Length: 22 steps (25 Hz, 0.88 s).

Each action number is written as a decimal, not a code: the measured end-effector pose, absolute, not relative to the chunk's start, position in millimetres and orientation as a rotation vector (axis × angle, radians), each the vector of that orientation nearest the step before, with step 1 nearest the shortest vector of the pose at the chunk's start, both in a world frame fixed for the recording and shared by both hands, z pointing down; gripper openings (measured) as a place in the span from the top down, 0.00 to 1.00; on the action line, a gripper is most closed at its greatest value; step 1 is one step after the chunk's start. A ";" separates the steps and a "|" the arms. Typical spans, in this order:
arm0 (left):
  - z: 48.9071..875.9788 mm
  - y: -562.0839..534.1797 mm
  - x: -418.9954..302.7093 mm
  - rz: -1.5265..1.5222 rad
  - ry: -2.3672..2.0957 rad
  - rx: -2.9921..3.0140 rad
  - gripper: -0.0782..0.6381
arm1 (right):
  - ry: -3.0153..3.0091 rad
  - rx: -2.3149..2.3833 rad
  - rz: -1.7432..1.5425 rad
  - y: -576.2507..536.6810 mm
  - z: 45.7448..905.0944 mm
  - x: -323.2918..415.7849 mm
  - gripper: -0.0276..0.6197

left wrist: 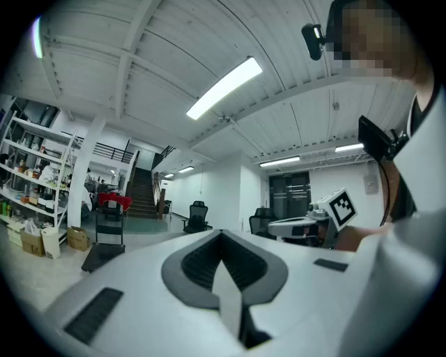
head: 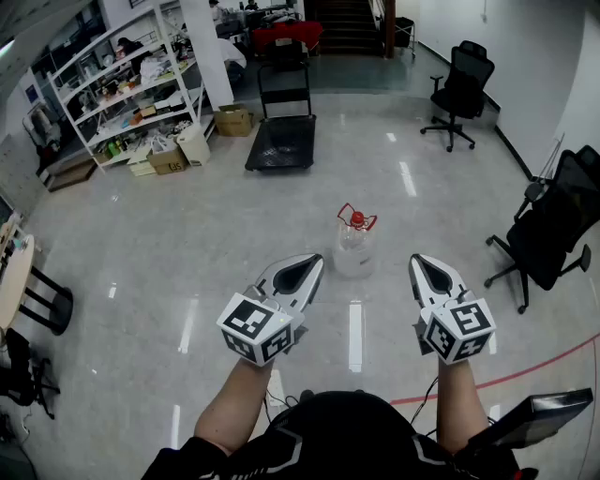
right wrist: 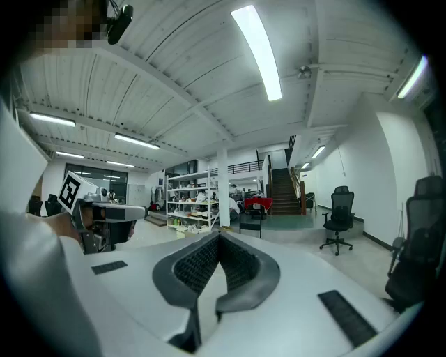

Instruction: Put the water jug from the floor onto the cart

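Note:
A clear water jug [head: 354,247] with a red cap and red handle stands upright on the shiny floor, a little ahead of both grippers. The black flat cart [head: 282,141] with its upright push handle is parked farther off, beyond the jug and to its left; it also shows small in the left gripper view as the cart [left wrist: 104,249]. My left gripper [head: 304,271] is held level, shut and empty, to the near left of the jug. My right gripper [head: 424,272] is shut and empty too, to the jug's near right. Neither touches the jug.
White shelving [head: 122,89] with boxes [head: 169,159] on the floor lines the far left. Black office chairs stand at the right [head: 553,230] and far right [head: 461,89]. Stairs [head: 347,26] rise at the back. A table edge [head: 14,277] sits at the left.

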<state>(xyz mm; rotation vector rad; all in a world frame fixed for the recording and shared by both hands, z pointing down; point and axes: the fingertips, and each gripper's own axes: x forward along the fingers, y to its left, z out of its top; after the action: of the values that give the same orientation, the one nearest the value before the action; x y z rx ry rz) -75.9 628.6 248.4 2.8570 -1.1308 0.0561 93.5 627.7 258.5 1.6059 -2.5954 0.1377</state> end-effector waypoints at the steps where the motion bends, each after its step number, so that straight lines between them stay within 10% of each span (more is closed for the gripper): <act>1: 249.1 628.2 -74.7 0.054 -1.134 2.857 0.89 | -2.594 1.606 0.137 626.5 259.6 94.1 0.95; 22: 272.7 614.5 -47.2 0.067 -1.133 2.816 0.89 | -2.584 1.603 0.163 608.9 272.1 113.1 0.95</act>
<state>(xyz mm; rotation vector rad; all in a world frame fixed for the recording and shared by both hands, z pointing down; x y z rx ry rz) -47.2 614.5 272.7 2.8157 -1.1327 0.0671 113.1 608.9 272.1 1.6030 -2.5845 0.1626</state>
